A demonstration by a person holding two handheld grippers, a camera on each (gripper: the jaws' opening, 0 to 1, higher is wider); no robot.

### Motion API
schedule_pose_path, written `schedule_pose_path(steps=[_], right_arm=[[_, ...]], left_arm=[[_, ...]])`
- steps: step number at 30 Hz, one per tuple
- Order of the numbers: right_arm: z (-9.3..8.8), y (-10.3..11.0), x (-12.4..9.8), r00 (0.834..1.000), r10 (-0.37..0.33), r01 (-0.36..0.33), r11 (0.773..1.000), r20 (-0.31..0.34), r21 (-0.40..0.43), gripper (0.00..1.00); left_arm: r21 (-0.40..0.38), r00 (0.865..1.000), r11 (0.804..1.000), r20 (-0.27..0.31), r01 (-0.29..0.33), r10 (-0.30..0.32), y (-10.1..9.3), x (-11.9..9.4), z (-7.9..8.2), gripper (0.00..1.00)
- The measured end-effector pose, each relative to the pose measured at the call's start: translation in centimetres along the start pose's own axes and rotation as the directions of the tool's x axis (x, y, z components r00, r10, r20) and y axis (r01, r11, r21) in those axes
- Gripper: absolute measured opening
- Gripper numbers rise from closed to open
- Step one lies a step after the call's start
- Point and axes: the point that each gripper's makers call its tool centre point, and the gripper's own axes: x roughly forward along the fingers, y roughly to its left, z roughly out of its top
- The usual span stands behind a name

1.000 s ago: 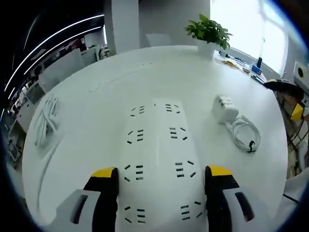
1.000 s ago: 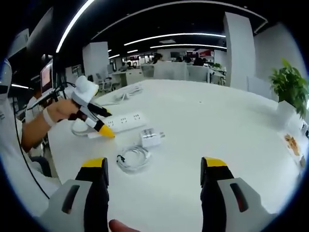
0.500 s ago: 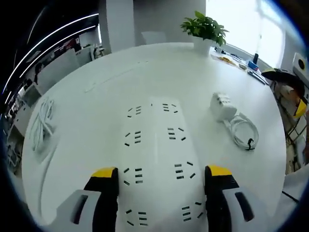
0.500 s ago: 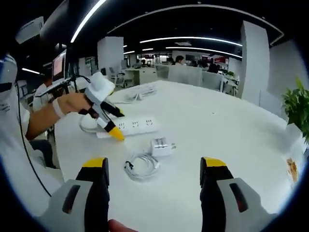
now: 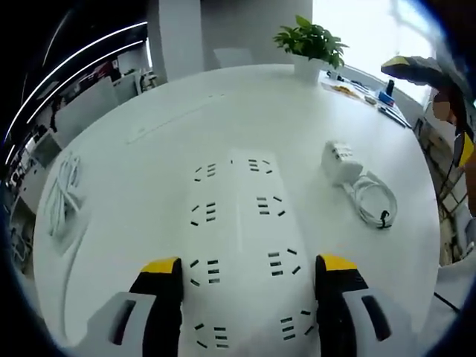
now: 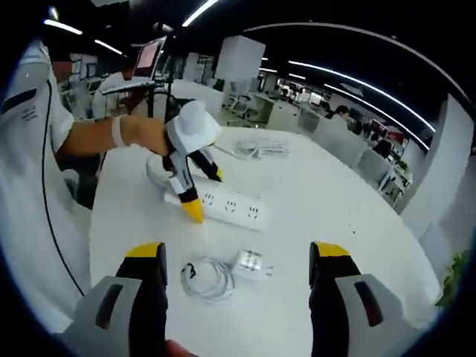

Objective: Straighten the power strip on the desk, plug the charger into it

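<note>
In the left gripper view the left hand-held gripper (image 5: 248, 279) has its 2 yellow-tipped jaws spread wide, one on either side of the near end of the white power strip (image 5: 239, 245), which runs away from the camera down the middle of the white worktop (image 5: 149, 163). Whether the jaws touch the strip's sides cannot be told from here. This view shows the strip's socket faces in 2 columns. Just beyond and to the right lies the white charger (image 5: 341, 161) with its coiled cable (image 5: 370, 204) beside it (cable end dark). Further left near the worktop edge sits a bundle of white cord (image 5: 62, 190), and at the far rim a potted plant (image 5: 311, 46).

The right gripper view gives what the first cannot: the left hand-held gripper (image 6: 192, 201) from outside, held in a person's hand (image 6: 152, 134), its yellow tip down at the end of the power strip (image 6: 227, 207). Nearer the camera are the cable (image 6: 205, 277) and charger (image 6: 251, 262), apart from the strip. The right hand-held gripper (image 6: 236, 260) holds nothing, jaws wide, above the worktop (image 6: 335, 216).
</note>
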Motion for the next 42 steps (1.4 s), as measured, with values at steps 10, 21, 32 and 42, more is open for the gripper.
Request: schedule_pose_path(steps=[10, 21, 32, 42], right_arm=[[1.3, -2.2, 4.3, 0.98, 0.152, -0.183, 0.942, -0.131, -0.281, 0.76], [1.0, -2.6, 11.0, 0.909, 0.278, -0.38, 0.86, -0.311, -0.341, 0.78], [0.3, -2.2, 15.6, 0.838, 0.328, -0.507, 0.766, -0.437, -0.396, 0.77], [-1.2, -1.9, 18.7, 0.756, 0.354, -0.612, 0.679, -0.55, -0.405, 0.77]], left_arm=[[0.051, 0.998, 0.998, -0.058, 0.037, -0.034, -0.2, -0.3, -0.5, 0.73], [0.122, 0.988, 0.989, -0.14, 0.088, -0.071, -0.1, -1.0, -1.2, 0.72], [0.123, 0.988, 0.989, -0.137, 0.088, -0.071, -0.2, -1.1, -1.3, 0.72], [0.121, 0.988, 0.989, -0.135, 0.088, -0.071, 0.2, -0.9, -1.4, 0.72]])
